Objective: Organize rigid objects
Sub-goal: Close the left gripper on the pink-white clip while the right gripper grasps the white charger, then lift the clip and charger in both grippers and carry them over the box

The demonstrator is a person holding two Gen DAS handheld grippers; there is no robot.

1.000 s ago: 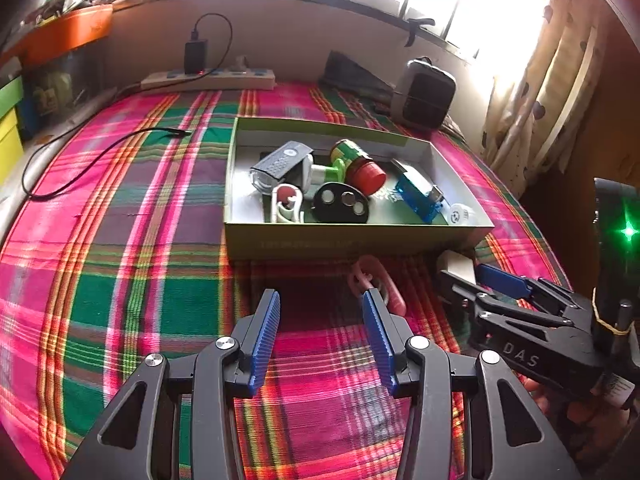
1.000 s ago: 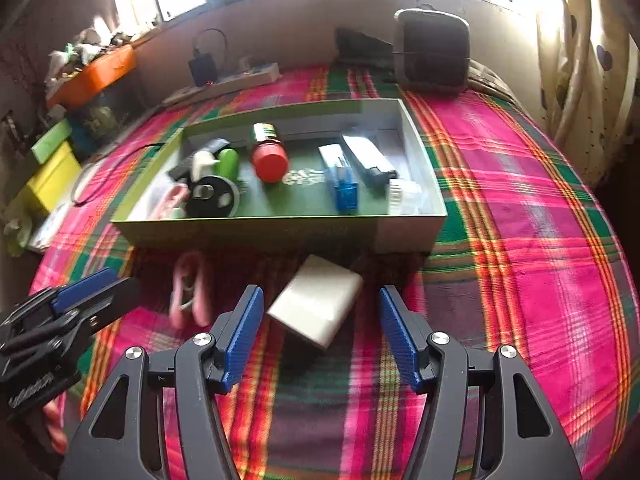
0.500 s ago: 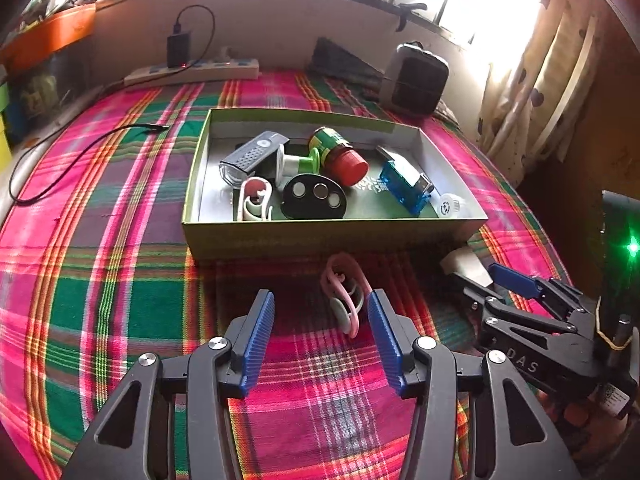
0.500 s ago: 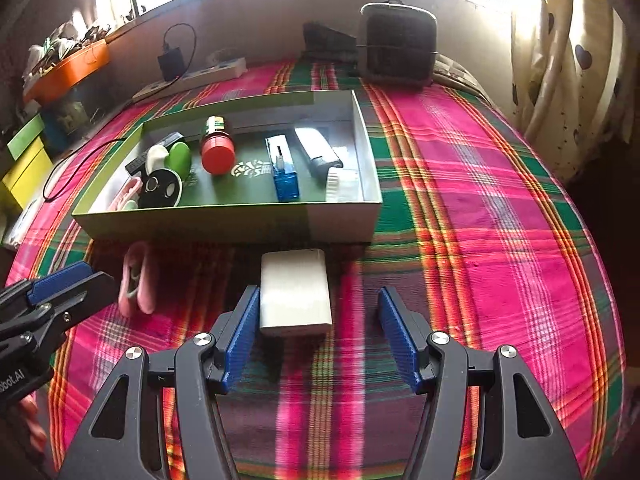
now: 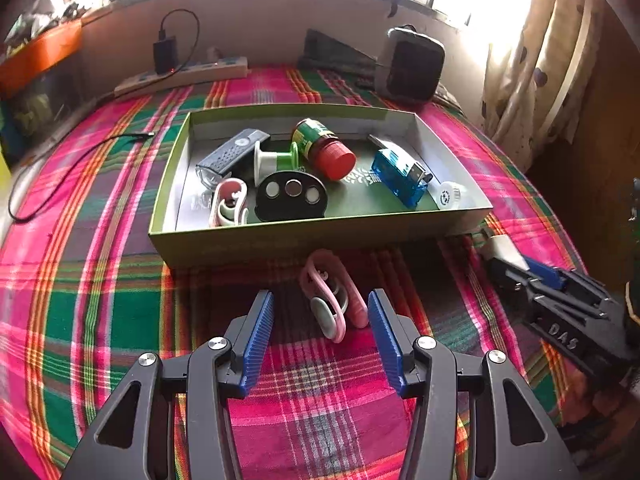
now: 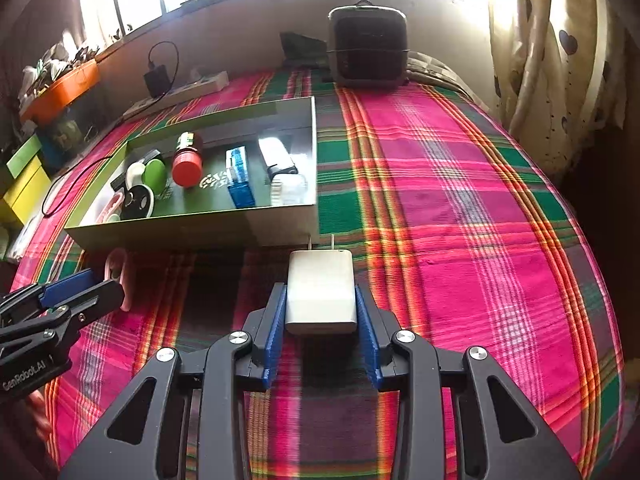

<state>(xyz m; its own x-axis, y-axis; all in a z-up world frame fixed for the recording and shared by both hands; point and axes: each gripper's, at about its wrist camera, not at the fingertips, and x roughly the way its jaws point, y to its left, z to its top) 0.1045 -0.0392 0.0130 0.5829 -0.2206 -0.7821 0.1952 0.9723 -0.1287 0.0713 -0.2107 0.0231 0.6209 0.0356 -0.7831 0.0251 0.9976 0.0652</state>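
— One surface: a bed cover (image 6: 460, 184) in pink, green and orange plaid, under a window sill; a patterned curtain (image 6: 552, 92) hangs at the right. What stands at the far edge?

— One dark boxy appliance (image 6: 368, 52), one white power strip (image 5: 184, 76) with one black plug-in adapter (image 5: 165, 50), one loose black cable (image 5: 76, 152) on the cloth.

— And the container?

— One shallow green box (image 5: 320, 240), open-topped. Inside, counted: one dark remote-like bar (image 5: 232, 154), one white-and-green spool (image 5: 276, 160), one red-capped bottle (image 5: 326, 148), one black oval disc (image 5: 292, 196), one pink-and-white clip (image 5: 230, 204), one blue USB gadget (image 5: 400, 178), one small white cap (image 5: 448, 196).

— Outside the box?

— Two items, both just in front of its near wall: one pink clip (image 5: 332, 300), one white charger block (image 6: 322, 292).

— Grippers?

— Two. Left gripper (image 5: 320, 320): jaws wide apart, pink clip lying between them, pads not pressing. Right gripper (image 6: 322, 320): jaws have just been closing and now clamp the white charger block on both sides.
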